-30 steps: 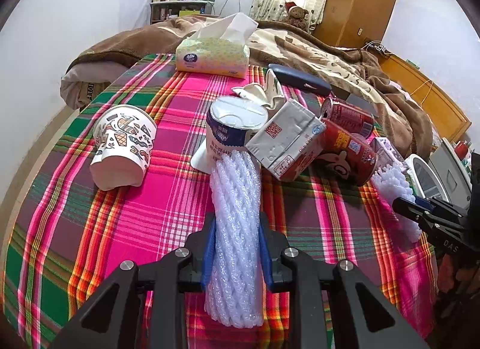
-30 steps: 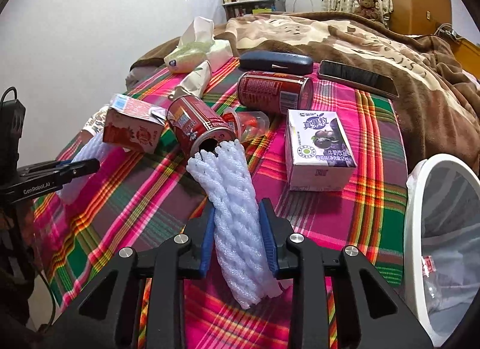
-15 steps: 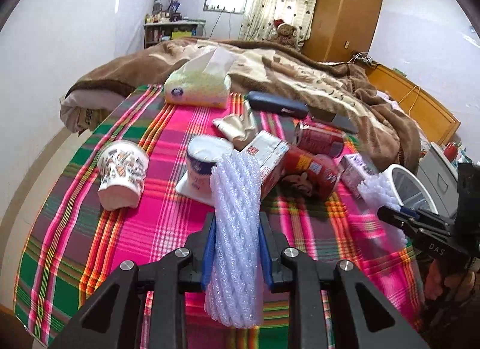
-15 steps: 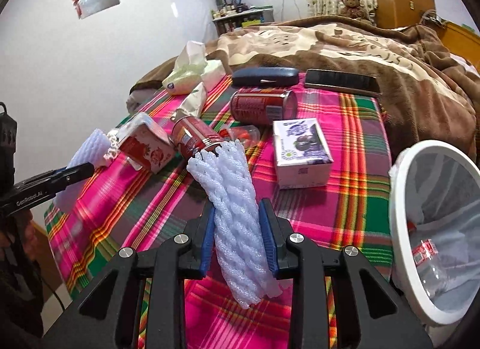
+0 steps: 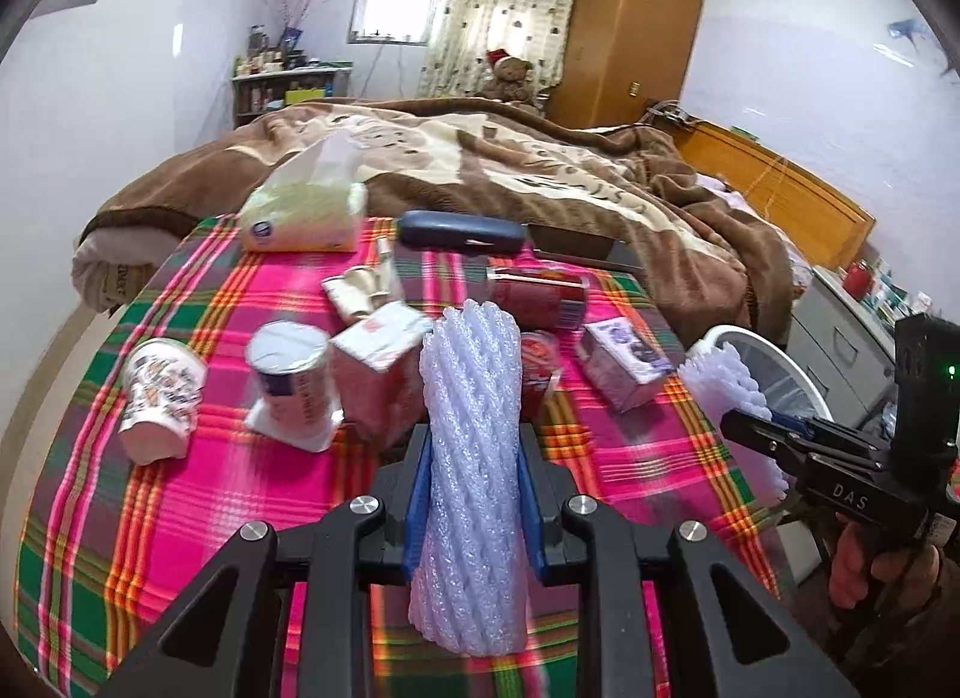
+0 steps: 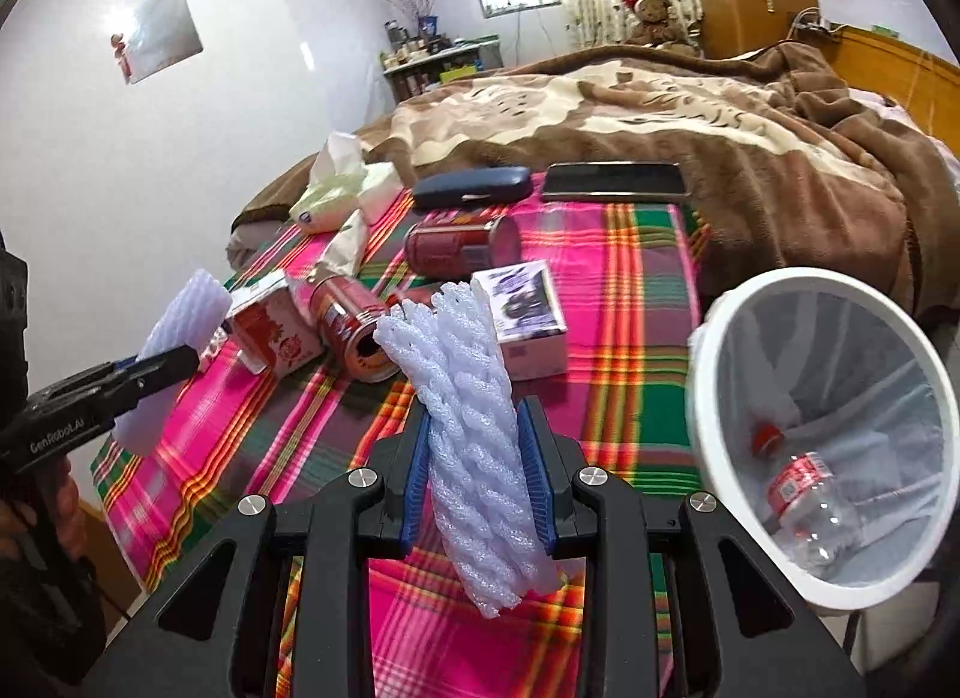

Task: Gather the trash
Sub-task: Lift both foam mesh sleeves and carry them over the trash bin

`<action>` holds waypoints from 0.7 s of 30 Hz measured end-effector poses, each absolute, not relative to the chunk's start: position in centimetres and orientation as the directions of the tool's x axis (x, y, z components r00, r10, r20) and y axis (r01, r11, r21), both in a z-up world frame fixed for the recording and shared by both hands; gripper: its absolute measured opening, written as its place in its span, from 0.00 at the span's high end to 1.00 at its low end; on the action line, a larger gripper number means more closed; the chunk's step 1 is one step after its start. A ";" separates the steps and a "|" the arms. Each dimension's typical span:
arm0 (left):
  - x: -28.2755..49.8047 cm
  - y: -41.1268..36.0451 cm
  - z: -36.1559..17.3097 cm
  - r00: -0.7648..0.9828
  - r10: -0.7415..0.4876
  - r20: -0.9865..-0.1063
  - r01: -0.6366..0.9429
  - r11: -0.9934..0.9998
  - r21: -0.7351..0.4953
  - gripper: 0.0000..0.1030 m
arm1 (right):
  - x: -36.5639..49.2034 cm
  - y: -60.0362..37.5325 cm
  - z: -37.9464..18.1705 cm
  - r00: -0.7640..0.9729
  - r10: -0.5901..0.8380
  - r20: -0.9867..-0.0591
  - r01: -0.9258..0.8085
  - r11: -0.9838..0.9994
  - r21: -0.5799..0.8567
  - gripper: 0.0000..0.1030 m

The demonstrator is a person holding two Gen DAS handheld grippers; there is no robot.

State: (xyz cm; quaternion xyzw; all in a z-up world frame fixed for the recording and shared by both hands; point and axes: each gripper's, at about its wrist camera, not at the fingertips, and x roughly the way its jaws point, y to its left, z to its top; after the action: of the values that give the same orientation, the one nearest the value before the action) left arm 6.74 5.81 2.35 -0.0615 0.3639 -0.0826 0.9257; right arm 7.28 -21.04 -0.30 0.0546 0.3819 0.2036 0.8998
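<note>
With each gripper's jaws clenched on a foam net, the left gripper (image 5: 474, 494) and the right gripper (image 6: 477, 488), the nets must stay gripped until above the bin (image 6: 720, 302) at the frame's right.

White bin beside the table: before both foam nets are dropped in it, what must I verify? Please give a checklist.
1. Left gripper clamps its foam net: ok.
2. Right gripper clamps the second foam net: ok.
3. White bin open, liner in: ok.
4. Room in bin, only a bottle visible: ok.
5. Grippers above the bin: not ok, both are over the plaid cloth.
</note>
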 end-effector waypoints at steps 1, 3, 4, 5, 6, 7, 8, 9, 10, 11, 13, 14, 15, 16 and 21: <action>6.8 5.2 2.4 0.720 -0.207 -0.663 0.121 0.977 -0.174 0.75 | 7.3 -21.4 -0.2 0.629 0.405 -0.663 -0.319 0.913 0.255 0.71; 6.9 4.4 2.5 0.716 -0.217 -0.663 0.138 0.976 -0.171 0.75 | 7.2 -22.0 0.0 0.639 0.396 -0.659 -0.308 0.917 0.252 0.71; 7.1 3.8 2.6 0.714 -0.227 -0.663 0.148 0.974 -0.173 0.75 | 7.2 -22.3 0.2 0.644 0.389 -0.659 -0.302 0.921 0.248 0.71; 7.3 3.2 2.8 0.712 -0.240 -0.659 0.165 0.971 -0.175 0.75 | 7.1 -22.6 0.3 0.648 0.384 -0.657 -0.298 0.922 0.246 0.71; 7.3 2.7 2.9 0.712 -0.247 -0.658 0.175 0.969 -0.175 0.75 | 7.1 -22.9 0.4 0.654 0.376 -0.656 -0.289 0.926 0.243 0.71; 7.5 1.8 3.1 0.711 -0.260 -0.654 0.193 0.966 -0.174 0.75 | 7.2 -23.4 0.5 0.663 0.364 -0.654 -0.275 0.931 0.240 0.71; 7.6 1.2 3.2 0.709 -0.272 -0.650 0.209 0.962 -0.175 0.75 | 7.1 -23.9 0.7 0.669 0.358 -0.651 -0.266 0.934 0.239 0.71; 7.7 0.8 3.3 0.707 -0.279 -0.649 0.219 0.960 -0.174 0.75 | 7.2 -24.4 0.8 0.675 0.353 -0.648 -0.257 0.936 0.242 0.71; 8.0 0.1 3.4 0.704 -0.288 -0.649 0.231 0.957 -0.174 0.75 | 7.1 -25.0 1.0 0.681 0.344 -0.646 -0.245 0.939 0.242 0.71; 8.1 -0.5 3.5 0.702 -0.296 -0.647 0.242 0.955 -0.174 0.75 | 7.1 -25.4 1.1 0.687 0.335 -0.645 -0.235 0.942 0.239 0.71; 8.5 -1.9 3.7 0.697 -0.317 -0.644 0.267 0.947 -0.177 0.75 | 7.0 -26.4 1.3 0.698 0.313 -0.644 -0.212 0.949 0.231 0.71; 8.7 -2.6 3.7 0.694 -0.328 -0.641 0.280 0.943 -0.179 0.75 | 7.1 -27.0 1.5 0.704 0.299 -0.645 -0.196 0.954 0.228 0.71; 8.8 -3.1 3.7 0.692 -0.334 -0.641 0.288 0.941 -0.179 0.75 | 7.0 -27.4 1.6 0.708 0.291 -0.644 -0.187 0.956 0.227 0.71; 9.2 -4.0 3.7 0.685 -0.344 -0.642 0.302 0.936 -0.179 0.75 | 7.1 -28.0 1.6 0.713 0.282 -0.643 -0.176 0.958 0.226 0.71; 10.4 -7.4 3.7 0.659 -0.396 -0.639 0.362 0.912 -0.191 0.75 | 7.4 -30.4 1.5 0.726 0.230 -0.648 -0.107 0.969 0.224 0.71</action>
State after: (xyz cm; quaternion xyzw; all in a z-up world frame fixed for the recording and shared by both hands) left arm 10.37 -7.36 3.73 -0.0236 0.3565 -0.2083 0.9105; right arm 7.39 -30.36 1.52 0.0858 0.3585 0.0913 0.9251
